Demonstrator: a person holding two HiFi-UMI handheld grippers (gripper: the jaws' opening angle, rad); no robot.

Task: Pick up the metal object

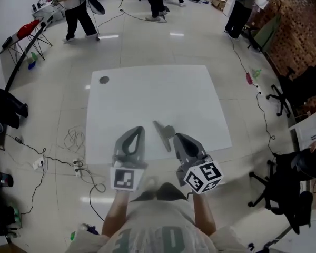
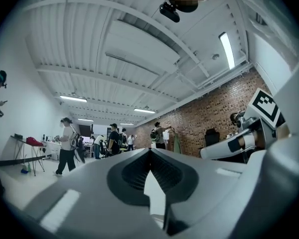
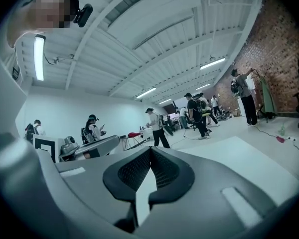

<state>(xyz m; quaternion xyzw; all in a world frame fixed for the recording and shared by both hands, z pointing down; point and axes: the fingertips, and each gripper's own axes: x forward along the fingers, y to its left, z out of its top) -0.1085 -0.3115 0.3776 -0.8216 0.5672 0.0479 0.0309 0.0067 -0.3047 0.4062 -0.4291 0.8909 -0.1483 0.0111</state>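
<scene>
The metal object point(image 1: 162, 133), a grey elongated piece with a wider end, lies on the white table point(image 1: 152, 96) near its front edge. My right gripper point(image 1: 177, 137) hovers just right of it, jaws shut and empty; in the right gripper view its fingertips point(image 3: 150, 151) meet with nothing between them. My left gripper point(image 1: 139, 129) hangs a little left of the object, also shut and empty, its tips point(image 2: 149, 151) touching. Both gripper views look level across the room and neither shows the metal object.
A small dark round thing point(image 1: 104, 79) sits at the table's far left corner. Cables point(image 1: 73, 141) trail on the floor to the left. Several people stand at the far side of the room point(image 1: 76, 9). Office chairs point(image 1: 284, 188) stand to the right.
</scene>
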